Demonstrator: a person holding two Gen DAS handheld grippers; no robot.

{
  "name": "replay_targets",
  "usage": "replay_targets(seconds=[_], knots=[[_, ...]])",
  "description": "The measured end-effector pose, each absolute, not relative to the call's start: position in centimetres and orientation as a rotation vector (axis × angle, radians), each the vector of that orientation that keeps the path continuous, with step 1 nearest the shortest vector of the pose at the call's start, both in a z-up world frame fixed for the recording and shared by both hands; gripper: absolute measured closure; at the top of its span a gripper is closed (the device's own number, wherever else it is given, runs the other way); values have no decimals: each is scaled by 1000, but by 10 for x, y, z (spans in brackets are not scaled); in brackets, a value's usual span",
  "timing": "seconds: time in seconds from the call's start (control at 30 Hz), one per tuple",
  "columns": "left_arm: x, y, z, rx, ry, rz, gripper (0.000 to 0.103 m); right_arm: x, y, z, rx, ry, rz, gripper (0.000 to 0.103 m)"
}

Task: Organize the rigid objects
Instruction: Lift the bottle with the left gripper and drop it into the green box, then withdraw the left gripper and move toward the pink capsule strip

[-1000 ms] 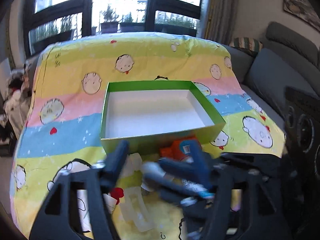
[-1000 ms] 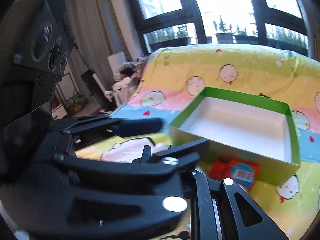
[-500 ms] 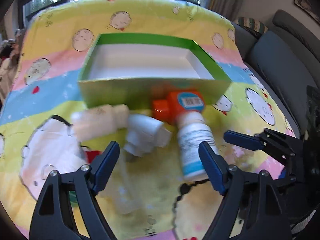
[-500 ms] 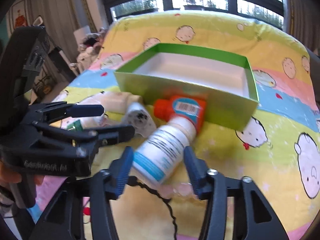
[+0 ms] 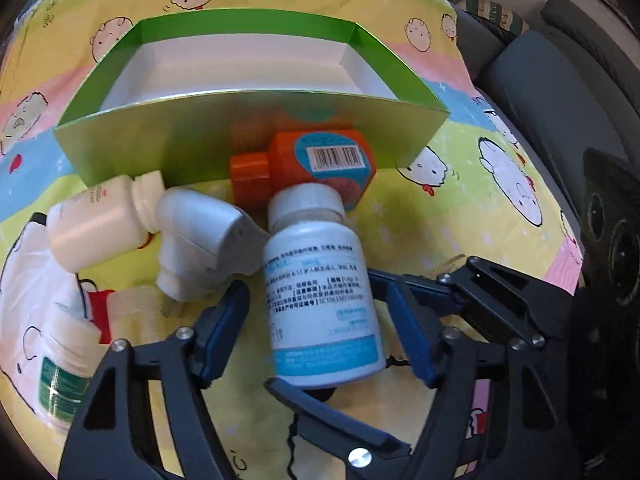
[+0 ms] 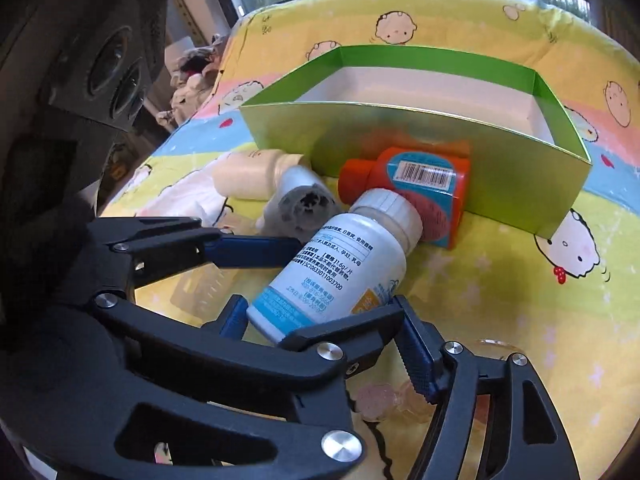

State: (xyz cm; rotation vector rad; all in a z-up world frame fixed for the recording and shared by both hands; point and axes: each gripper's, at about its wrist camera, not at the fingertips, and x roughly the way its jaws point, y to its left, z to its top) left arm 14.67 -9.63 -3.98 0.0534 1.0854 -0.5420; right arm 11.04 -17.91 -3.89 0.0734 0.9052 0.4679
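surface: cartoon sheet (image 5: pixel 460 200) in yellow, pink and blue stripes covered the table; a grey sofa (image 5: pixel 560 92) stood at 2 o'clock in the left wrist view.
green box (image 5: pixel 248 136): open tray with white inside, at 12 o'clock, nothing visible in it.
white bottle (image 5: pixel 320 304): lay on its side on the sheet, cap toward the box, cap touching the orange bottle (image 5: pixel 320 164).
orange bottle: lay against the front wall of the box.
cream bottle (image 5: pixel 96 220): at 9 o'clock, beside a white plug adapter (image 5: pixel 200 236).
left gripper (image 5: pixel 320 328): jaws had just been closing, the white bottle between them, pads not pressing, so released.
right gripper (image 6: pixel 320 340): jaws had just been opening, one at each side of the white bottle's base, gaps visible, nothing grasped.
green-label bottle (image 5: pixel 64 372): at 8 o'clock, partly cut by the frame edge.
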Motion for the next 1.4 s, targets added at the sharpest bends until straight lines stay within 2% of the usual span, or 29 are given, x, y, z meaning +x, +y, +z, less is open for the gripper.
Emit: replay_targets(seconds=[0.1,0.3,0.53,0.77,1.03,1.07,1.1,1.17,1.27,1.4], knots=[[142,-99,-37,73,1064,-555,42,105,-182,-39,73,878,470,32],[129,-99,-21,88,999,-556,42,87,-185,-28,79,803,455,33],[126,-94,35,96,831,-564,42,78,-181,27,-2,643,430,35],[179,-100,63,83,769,-553,42,129,-183,63,-48,581,417,35],[238,-110,51,60,796,-503,41,196,-190,51,-53,636,407,36],[243,-110,48,63,800,-481,35,200,-190,50,-50,649,400,36],[249,-109,45,59,807,-456,19,205,-191,48,-47,665,387,36],[252,-103,42,52,807,-415,0,210,-192,47,-46,683,363,36],[247,-92,41,81,773,-356,1,206,-197,42,-60,700,311,29],[233,-78,43,111,733,-313,1,195,-214,34,-22,712,288,29]])
